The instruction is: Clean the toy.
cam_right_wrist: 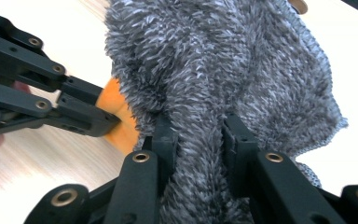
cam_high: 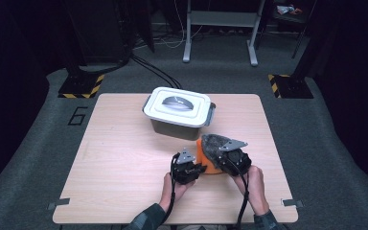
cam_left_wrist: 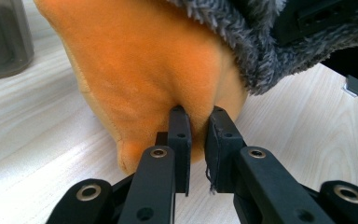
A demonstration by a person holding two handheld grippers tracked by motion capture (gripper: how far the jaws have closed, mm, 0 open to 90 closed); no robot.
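The wooden table [cam_high: 124, 158] carried a lidded white bin [cam_high: 178, 112] at its far middle. Nearer me lay the orange plush [cam_left_wrist: 158, 70] (grey fuzzy fabric [cam_right_wrist: 223, 70] over it). My right gripper [cam_right_wrist: 199, 135] clamped the grey fabric; my left gripper [cam_left_wrist: 198, 126] pinched the orange edge.

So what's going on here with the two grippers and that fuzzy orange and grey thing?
A person at a wooden table works a soft orange and grey plush item with two handheld grippers. The left gripper is pinched shut on a fold of the orange fabric, and the right gripper is clamped on the grey fuzzy part. A lidded white storage box sits closed behind them.
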